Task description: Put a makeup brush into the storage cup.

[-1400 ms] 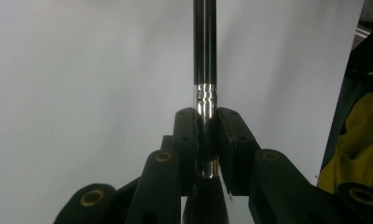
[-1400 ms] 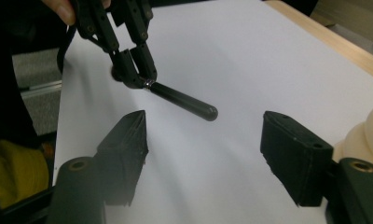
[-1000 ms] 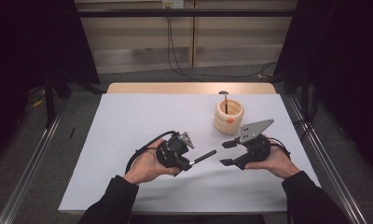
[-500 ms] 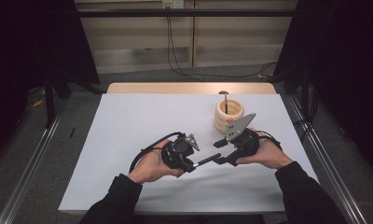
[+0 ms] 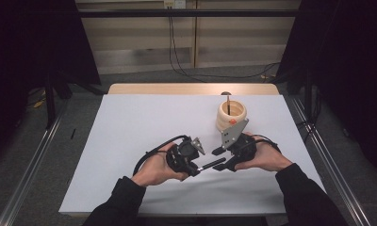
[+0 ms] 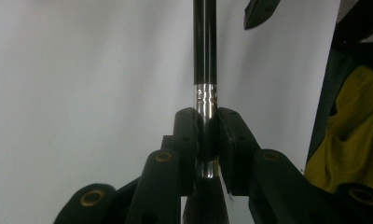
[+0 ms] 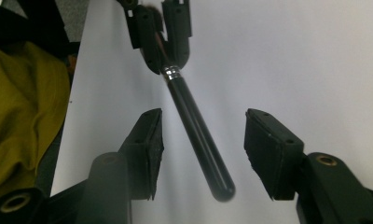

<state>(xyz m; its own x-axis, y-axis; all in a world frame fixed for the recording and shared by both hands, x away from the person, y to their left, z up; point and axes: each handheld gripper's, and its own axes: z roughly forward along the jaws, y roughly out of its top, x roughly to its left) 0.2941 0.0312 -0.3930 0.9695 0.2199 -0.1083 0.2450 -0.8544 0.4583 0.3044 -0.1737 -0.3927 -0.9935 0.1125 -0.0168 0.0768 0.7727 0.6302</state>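
L hand-held gripper (image 5: 196,162): low over the white counter (image 5: 130,127), near its front edge, held in the person's L hand (image 5: 153,167). Jaws nearly closed, clamped on the silver ferrule of a brush; in the L gripper view the pads (image 6: 187,135) press it from both sides.
Brush (image 5: 211,164): black glossy handle w/ a silver band (image 6: 205,95) just past the pads. Lies about level, handle pointing toward the R hand-held gripper. Bristle end sits behind the jaws, can't make it out.
R hand-held gripper (image 5: 219,160): held in the person's R hand (image 5: 262,157), facing the L one, tips close together. Jaws part open and have just been closing in. The rounded handle end (image 7: 222,189) sits between the two pads (image 7: 152,144); gaps show on both sides, so no grip there.
Grey plate (image 5: 233,133): three-cornered, on top of the R hand-held gripper, tilted up toward the cup.
Cable (image 5: 151,150): black loop off the L hand-held gripper, curving back over the L wrist.
Wooden cup (image 5: 232,114): pale, round, upright on the counter, just behind the R hand-held gripper, not touching. A thin stick (image 5: 228,104) stands in it.
Sleeves (image 5: 120,202): dark, entering from the bottom edge.
Yellow cloth (image 7: 21,116): off the counter's edge, seen in both gripper views.
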